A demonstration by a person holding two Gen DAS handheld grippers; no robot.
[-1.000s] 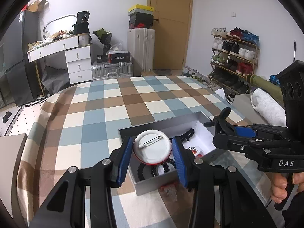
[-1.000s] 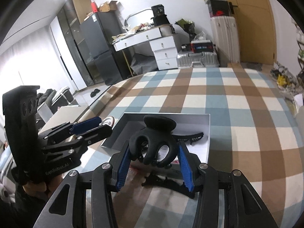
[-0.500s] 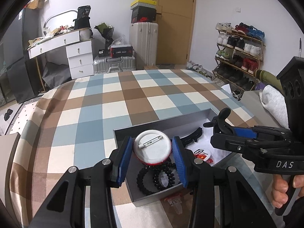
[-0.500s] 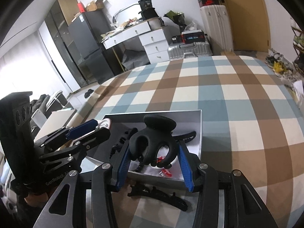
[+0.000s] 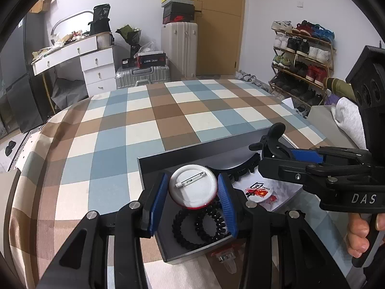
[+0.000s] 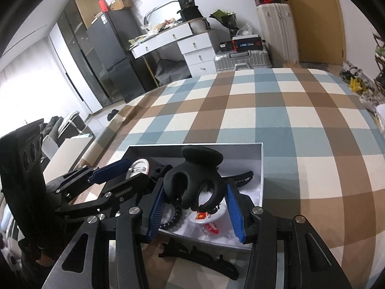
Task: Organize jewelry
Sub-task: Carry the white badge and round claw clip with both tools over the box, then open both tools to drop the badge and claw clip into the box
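Left claw (image 5: 192,198) pinching round white pin-back badge (image 5: 192,186) between blue pads, held over grey open cardboard box (image 5: 166,162) on checked counter (image 5: 144,125). Right claw (image 6: 195,208) pinching black plastic hair claw clip (image 6: 192,180) above same box. Black beaded bracelets (image 5: 199,226) coiled inside; flag-print badge (image 5: 258,191) beside them.

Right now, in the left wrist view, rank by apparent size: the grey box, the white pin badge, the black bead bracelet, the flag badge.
1. grey box
2. white pin badge and black bead bracelet: about alike; the badge sits nearer the camera in the left gripper, so unranked
3. flag badge
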